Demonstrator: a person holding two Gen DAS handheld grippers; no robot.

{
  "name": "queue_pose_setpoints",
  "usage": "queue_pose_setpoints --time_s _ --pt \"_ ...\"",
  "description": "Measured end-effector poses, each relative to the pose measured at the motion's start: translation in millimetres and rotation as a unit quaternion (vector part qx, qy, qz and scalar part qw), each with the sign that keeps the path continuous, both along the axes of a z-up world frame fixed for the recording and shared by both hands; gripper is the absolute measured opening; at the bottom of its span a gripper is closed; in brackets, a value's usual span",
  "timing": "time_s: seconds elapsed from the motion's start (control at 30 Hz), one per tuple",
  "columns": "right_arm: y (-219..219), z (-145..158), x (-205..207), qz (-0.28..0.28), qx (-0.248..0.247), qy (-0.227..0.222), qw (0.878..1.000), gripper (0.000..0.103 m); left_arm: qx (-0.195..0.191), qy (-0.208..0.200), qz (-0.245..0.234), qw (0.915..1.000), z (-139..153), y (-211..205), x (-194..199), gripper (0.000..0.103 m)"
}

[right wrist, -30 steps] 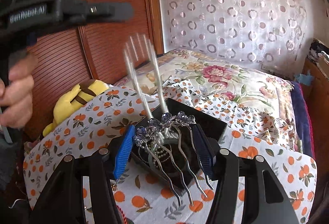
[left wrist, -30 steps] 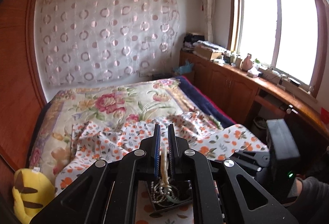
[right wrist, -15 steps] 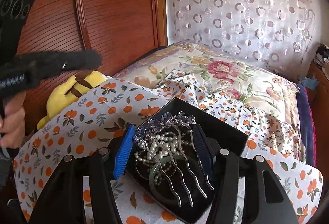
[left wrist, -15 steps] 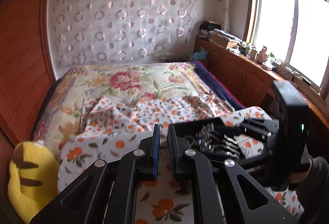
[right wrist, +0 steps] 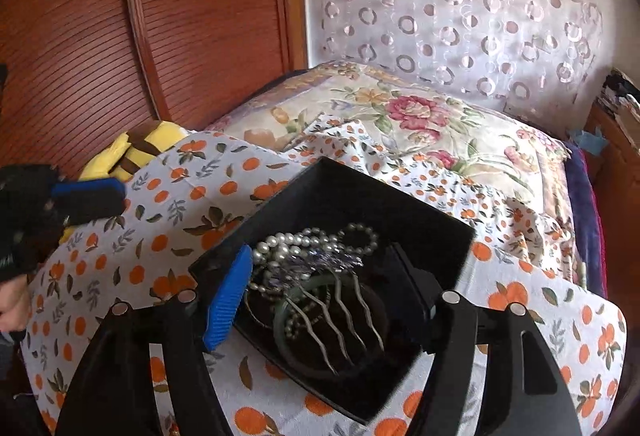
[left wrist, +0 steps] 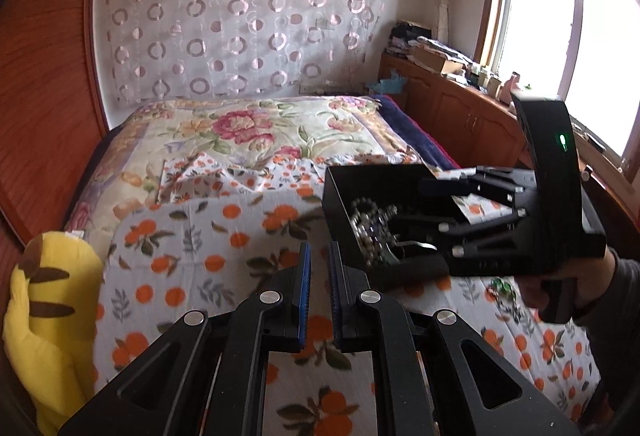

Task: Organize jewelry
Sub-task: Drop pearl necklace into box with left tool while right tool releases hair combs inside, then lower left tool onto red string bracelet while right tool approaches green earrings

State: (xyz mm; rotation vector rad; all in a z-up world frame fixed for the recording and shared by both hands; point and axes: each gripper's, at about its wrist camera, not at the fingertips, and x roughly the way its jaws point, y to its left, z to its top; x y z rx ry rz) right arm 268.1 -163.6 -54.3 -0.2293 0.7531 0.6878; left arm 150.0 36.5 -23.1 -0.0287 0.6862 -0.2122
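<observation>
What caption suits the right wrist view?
Open hand-held gripper over a black box holding hair comb and pearls.

Materials: matt black box, cloth bed, glossy beads, metal comb

Box [right wrist: 420,220] matt black; inside it glossy pearl beads [right wrist: 304,240], a wavy metal comb [right wrist: 340,312]. Under the box, printed cloth sheet [right wrist: 192,220]; left of it, ribbed glossy wood panel [right wrist: 80,35], fuzzy yellow plush [left wrist: 48,320].

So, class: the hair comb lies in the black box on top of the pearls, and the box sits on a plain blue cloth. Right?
Not quite. The cloth is white with an orange fruit print, not plain blue. The right wrist view shows it. The rest holds: the hair comb lies in the black box on top of the pearls.
</observation>
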Motion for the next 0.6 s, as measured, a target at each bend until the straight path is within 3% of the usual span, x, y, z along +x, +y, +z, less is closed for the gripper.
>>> queue_pose_setpoints --time_s 0.47,0.5,0.6 --pt "-75.1 16.6 -59.7 -0.049 0.004 -0.034 0.998 0.071 0.013 0.011 -0.023 0.9996 -23.4 -34.3 -38.9 0.008" --pt "-76.6 15.0 -64.0 -0.051 0.003 -0.034 0.998 0.061 0.015 0.010 -0.024 0.9995 -24.2 -36.1 -41.0 0.008" --pt "-89.4 7.9 -75.4 -0.053 -0.008 -0.027 0.998 0.054 0.032 0.008 -0.026 0.9991 -28.8 -42.8 -46.9 0.022"
